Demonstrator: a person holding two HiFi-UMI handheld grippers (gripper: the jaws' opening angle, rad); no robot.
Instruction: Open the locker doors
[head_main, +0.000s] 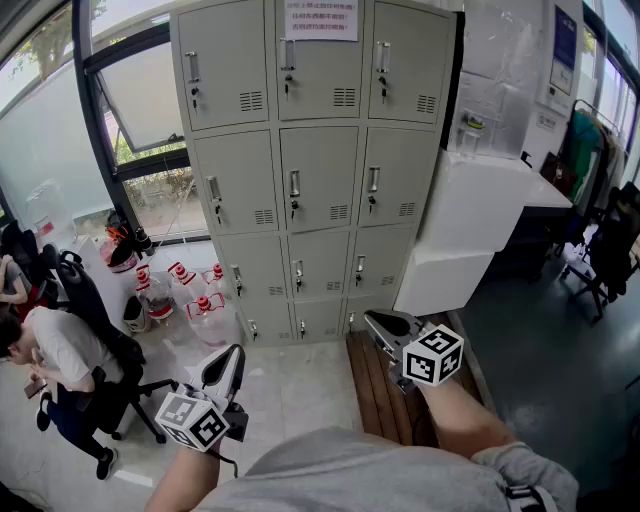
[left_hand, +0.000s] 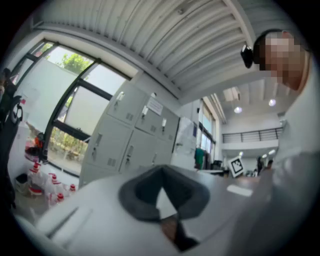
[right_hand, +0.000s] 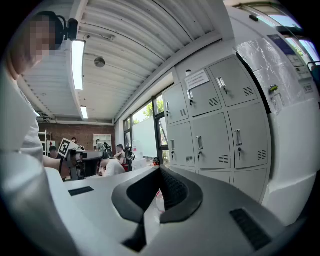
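The locker (head_main: 310, 170) stands upright against the wall beside the window (head_main: 140, 110), its long axis vertical and its grey front facing the person. It shows three columns of doors (head_main: 318, 178) in four rows, and every door is shut flat. Each door carries an upright handle (head_main: 294, 184) near its left edge with a small lock under it, and a patch of vent slots at its lower right.

A white notice (head_main: 320, 18) is stuck across the top middle door. It bears lines of red print, too small to read. The only other marking is the black-and-white square pattern on the cube (head_main: 432, 355) of each tool.

The left tongs (head_main: 232, 352) and the right tongs (head_main: 372, 318) are held low in front of the locker, well apart from it, with their tips turned toward it. In the left gripper view the left tongs (left_hand: 162, 169) are clenched with nothing between them. The right tongs (right_hand: 160, 170) are likewise pressed together and empty in the right gripper view.

A white machine (head_main: 480, 210) stands just right of the locker. Big bottles with red caps (head_main: 200, 300) sit on the floor at its lower left, near a seated person (head_main: 60, 350).
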